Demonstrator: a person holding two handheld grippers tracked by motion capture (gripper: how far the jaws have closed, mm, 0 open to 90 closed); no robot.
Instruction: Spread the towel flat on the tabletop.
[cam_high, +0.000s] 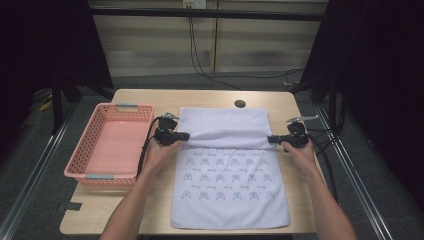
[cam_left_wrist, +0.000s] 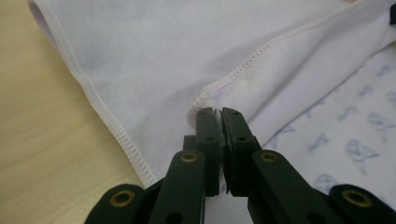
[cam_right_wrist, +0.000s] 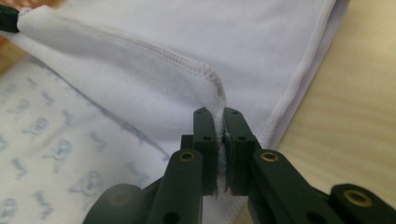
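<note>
Right hand-held gripper (cam_right_wrist: 220, 114) clamped on stitched corner of white towel (cam_right_wrist: 154, 51), cloth pinched between two black jaws. Plain underside of towel turned up, hemmed edge running diagonally from corner. Blue-printed face of towel lying flat at lower left. Bare wooden bench (cam_right_wrist: 345, 112) at right, beside towel's folded edge.

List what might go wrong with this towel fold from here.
1. Each tongs pinches only the stitched corner of the white printed towel: the left tongs and the right tongs hold little cloth, so a corner may slip out.
2. The folded edge sags between the two grips, so it could land crooked or wrinkled.
3. The left hand works close to the pink plastic basket and might bump it.
</note>
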